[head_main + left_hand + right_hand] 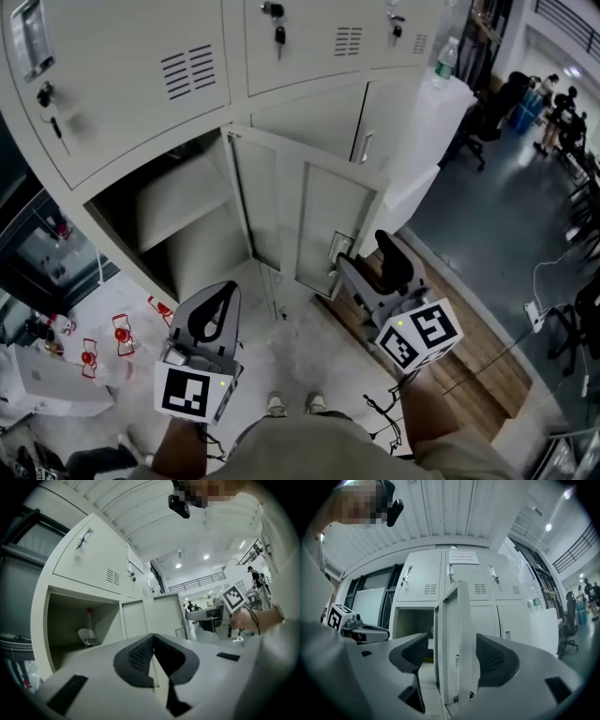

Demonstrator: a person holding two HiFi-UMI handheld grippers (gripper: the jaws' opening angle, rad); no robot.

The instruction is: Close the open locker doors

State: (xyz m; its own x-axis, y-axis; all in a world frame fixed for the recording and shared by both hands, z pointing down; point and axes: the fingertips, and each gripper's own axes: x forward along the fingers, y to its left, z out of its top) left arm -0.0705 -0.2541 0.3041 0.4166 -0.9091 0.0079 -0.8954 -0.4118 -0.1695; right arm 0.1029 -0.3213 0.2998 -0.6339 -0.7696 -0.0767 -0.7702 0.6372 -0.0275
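Observation:
The grey locker bank fills the head view, and its lower left compartment (178, 225) stands open. Its door (323, 225) is swung out towards me. My right gripper (370, 269) is at the door's free edge by the latch. In the right gripper view the right gripper (452, 652) is open, and the door edge (459, 620) stands between the pads without touching them. My left gripper (214, 314) hangs low in front of the open compartment, and in its own view the left gripper (153, 641) is shut and empty. A red-capped bottle (89, 620) stands inside the compartment (65, 625).
The other locker doors (131, 75) look closed, with keys hanging in the upper ones. A white cabinet (427, 131) with a water bottle (446, 58) stands to the right of the lockers. Red-and-white items (120, 335) and a white box (47, 380) lie on the floor at left. Office chairs (487, 117) and people are far right.

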